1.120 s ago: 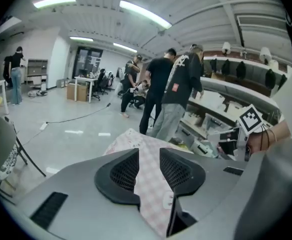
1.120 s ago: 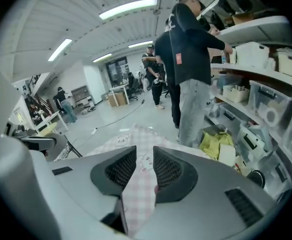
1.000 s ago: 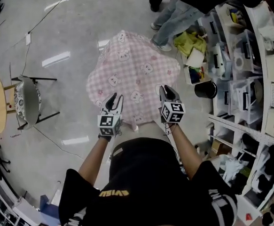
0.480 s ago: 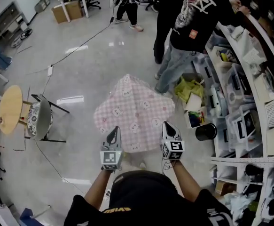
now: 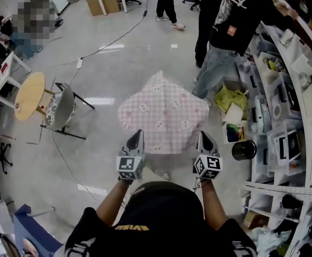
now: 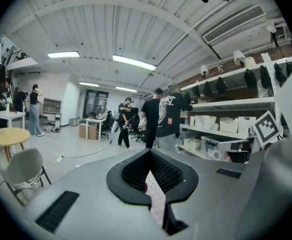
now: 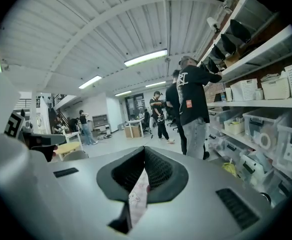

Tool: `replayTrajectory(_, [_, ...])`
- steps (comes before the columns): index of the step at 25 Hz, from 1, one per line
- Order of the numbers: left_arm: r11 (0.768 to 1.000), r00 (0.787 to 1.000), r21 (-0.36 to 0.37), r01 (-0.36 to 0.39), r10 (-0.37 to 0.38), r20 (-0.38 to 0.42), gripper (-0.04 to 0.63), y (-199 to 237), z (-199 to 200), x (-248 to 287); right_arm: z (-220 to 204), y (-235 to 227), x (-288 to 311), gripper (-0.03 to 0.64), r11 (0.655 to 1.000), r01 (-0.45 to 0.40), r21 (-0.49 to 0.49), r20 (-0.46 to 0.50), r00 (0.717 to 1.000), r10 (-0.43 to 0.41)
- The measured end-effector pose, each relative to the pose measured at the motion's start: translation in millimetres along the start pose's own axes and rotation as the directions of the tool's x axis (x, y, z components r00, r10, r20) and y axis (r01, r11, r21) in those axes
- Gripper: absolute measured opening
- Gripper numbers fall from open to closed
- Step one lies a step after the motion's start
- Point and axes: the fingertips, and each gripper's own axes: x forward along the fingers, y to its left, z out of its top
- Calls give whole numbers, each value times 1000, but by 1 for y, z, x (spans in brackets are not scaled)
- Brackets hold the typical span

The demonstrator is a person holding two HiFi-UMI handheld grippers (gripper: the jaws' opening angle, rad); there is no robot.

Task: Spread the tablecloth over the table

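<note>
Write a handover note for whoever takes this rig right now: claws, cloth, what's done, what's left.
Left claw: shut on the near edge of the tablecloth.
Right claw: shut on the same edge, further right.
Cloth: pink checked, opened out, reaching away from the two claws. What lies under it is hidden, so I cannot tell how it sits.
Done: cloth unfolded, near edge gripped at two points.
Left: probably settle it evenly, check the overhang on each side, then release. A bystander stands close by the far right corner, so mind that side.
</note>
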Motion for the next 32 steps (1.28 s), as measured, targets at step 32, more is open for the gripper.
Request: replayTrajectory(32, [990, 994, 138, -27, 13, 104, 18, -7, 33, -25, 23, 32, -26, 2, 984, -22, -179, 63, 997, 33])
